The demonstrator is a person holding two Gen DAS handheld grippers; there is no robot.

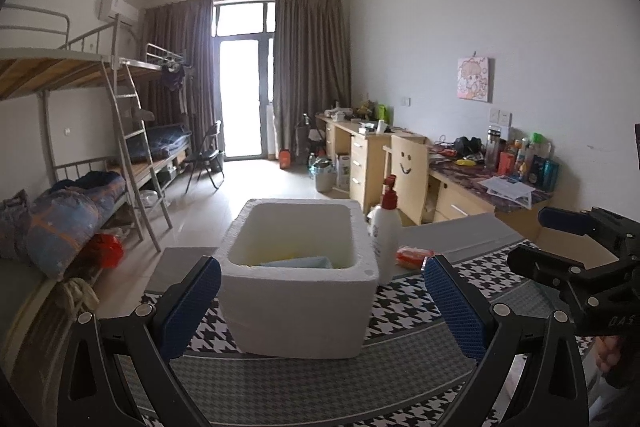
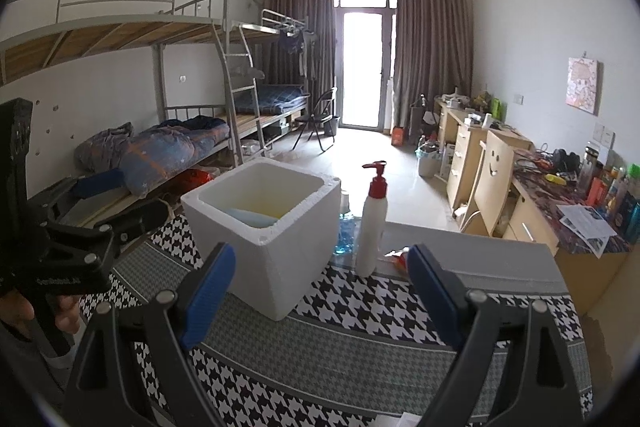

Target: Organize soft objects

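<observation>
White foam box (image 1: 298,291) sits centre-left on the houndstooth cloth (image 2: 360,307); a pale blue soft item (image 1: 298,262) is seen lying inside, likely light and floppy. Right of it stands a pump bottle (image 2: 372,227), then an orange packet (image 1: 414,255) lying flat, probably crinkly and best pinched across its short edge. Left gripper (image 1: 320,303) and right gripper (image 2: 320,291) are both spread wide, nothing held.

Foam box (image 2: 276,227) open-topped, access from above; pump bottle (image 2: 372,223) just beside right wall; near cloth (image 2: 340,355) bare.
</observation>
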